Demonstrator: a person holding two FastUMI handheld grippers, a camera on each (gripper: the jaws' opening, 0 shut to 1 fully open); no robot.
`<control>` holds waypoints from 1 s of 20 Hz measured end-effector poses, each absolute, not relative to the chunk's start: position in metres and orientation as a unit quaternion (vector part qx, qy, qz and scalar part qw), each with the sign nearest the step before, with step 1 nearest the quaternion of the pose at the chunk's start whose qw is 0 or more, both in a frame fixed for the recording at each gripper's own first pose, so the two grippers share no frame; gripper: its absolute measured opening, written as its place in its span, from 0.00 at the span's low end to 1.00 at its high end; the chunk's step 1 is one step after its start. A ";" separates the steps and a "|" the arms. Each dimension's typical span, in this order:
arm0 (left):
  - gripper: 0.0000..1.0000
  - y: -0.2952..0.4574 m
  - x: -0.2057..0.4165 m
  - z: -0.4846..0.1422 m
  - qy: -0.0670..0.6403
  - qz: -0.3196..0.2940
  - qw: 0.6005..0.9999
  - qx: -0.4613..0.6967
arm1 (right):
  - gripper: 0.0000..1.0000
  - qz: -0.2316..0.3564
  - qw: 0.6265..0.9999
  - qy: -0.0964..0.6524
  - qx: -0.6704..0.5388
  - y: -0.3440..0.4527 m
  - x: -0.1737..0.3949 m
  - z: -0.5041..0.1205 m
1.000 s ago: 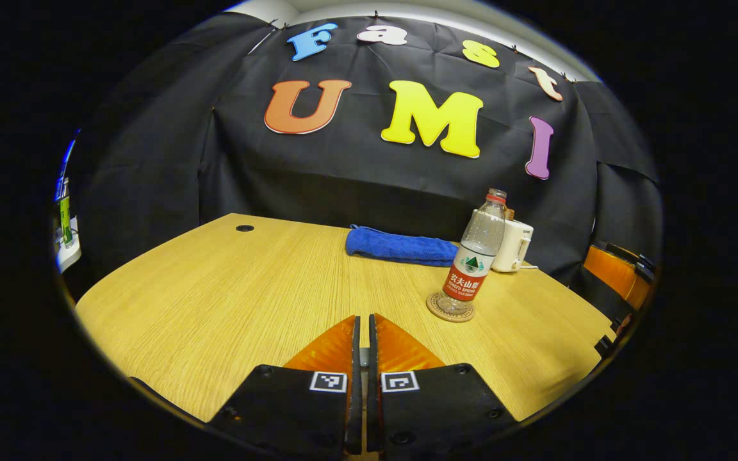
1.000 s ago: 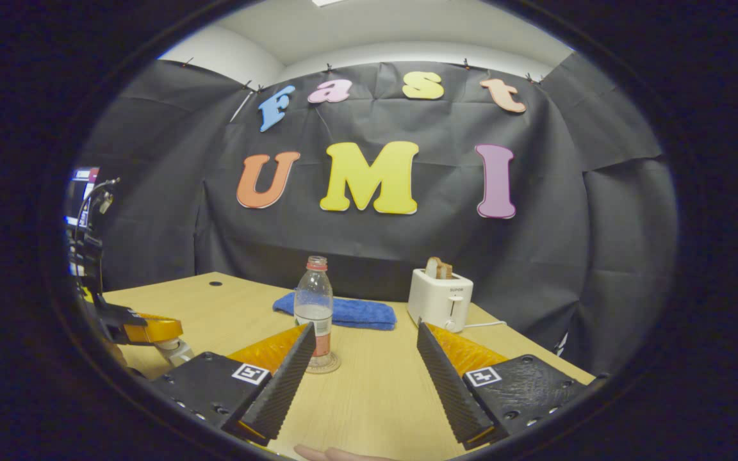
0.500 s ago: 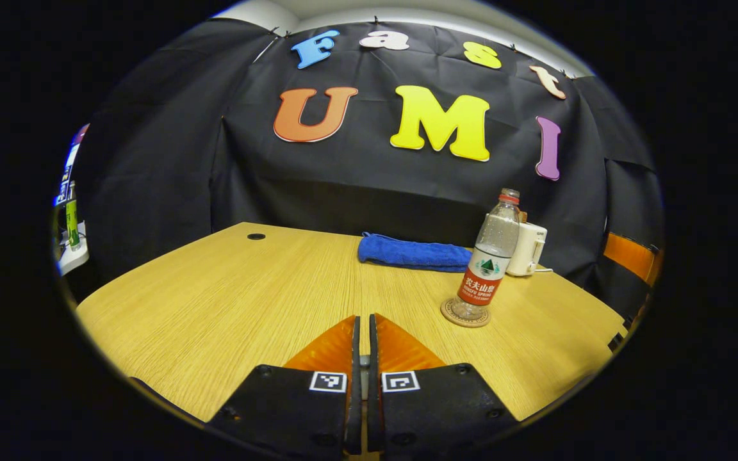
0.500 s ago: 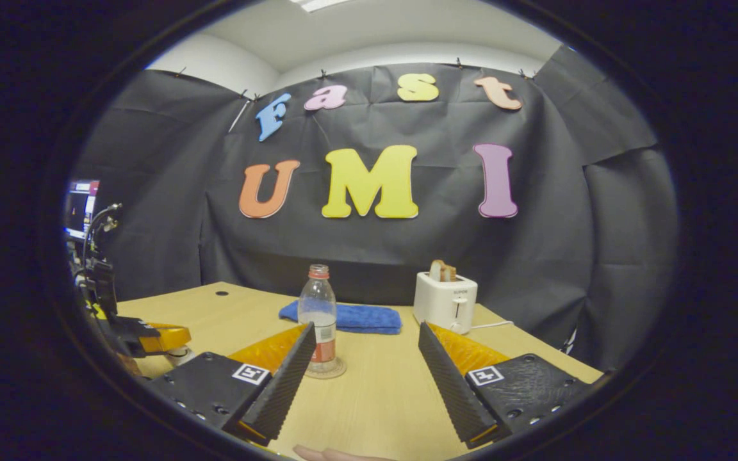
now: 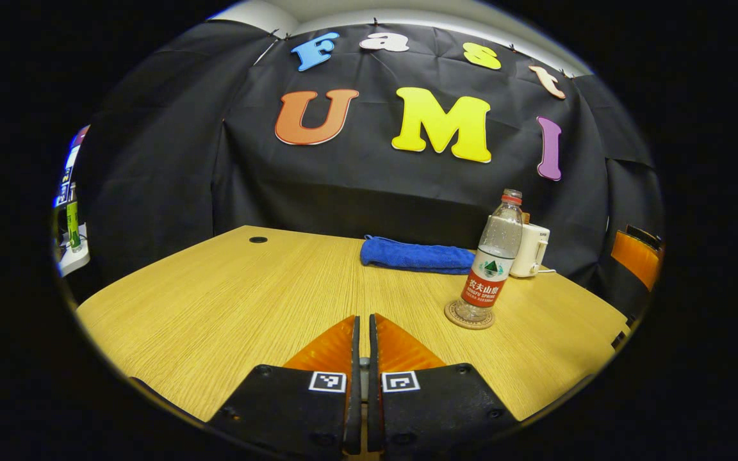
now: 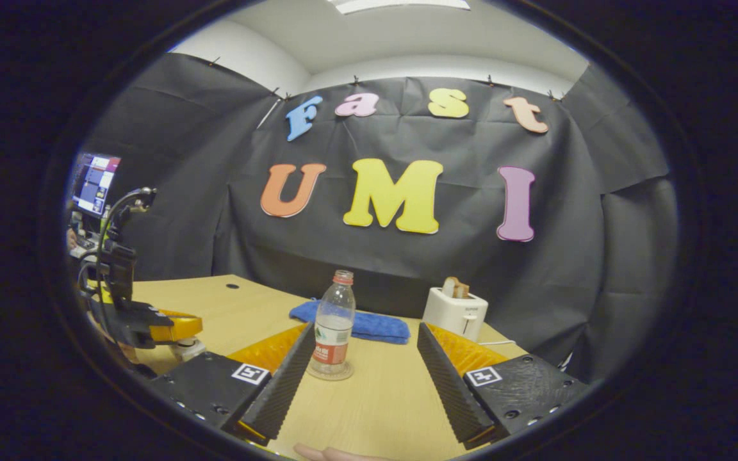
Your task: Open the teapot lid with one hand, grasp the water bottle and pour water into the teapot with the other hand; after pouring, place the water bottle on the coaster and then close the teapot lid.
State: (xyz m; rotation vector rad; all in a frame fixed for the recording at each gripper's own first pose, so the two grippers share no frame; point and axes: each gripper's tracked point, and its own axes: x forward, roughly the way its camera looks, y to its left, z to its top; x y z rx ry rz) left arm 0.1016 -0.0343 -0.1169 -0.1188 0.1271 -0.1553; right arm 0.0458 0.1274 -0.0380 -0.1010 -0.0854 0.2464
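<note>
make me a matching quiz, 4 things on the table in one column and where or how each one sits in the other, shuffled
Things:
1. water bottle
2. blue towel
3. toaster
4. left claw

Place or state:
A. folded flat near the table's far edge
B. fingers shut together, gripping nothing
C. bread sticking out of its top slot
D. upright on the round coaster

Pairs: 1-D, 2-A, 3-C, 4-B

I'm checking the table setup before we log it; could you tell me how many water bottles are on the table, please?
1. The water bottle stands upright on the coaster, in front of the blue towel and left of the toaster.
</note>
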 end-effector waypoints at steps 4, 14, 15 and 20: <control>0.10 -0.043 0.096 -0.113 0.064 -0.096 0.991 -0.065 | 0.95 0.124 0.990 -0.044 -0.050 0.128 0.042 -0.035; 0.24 -0.048 0.059 -0.061 0.032 -0.103 0.993 -0.042 | 0.95 0.087 0.996 -0.008 -0.015 0.105 0.030 -0.026; 0.26 -0.052 0.053 -0.053 0.027 -0.107 0.993 -0.038 | 0.95 0.072 0.997 -0.007 -0.008 0.097 0.026 -0.021; 0.37 -0.047 0.020 -0.022 0.006 -0.079 0.997 0.004 | 0.95 0.025 0.999 -0.022 0.007 0.073 -0.010 0.007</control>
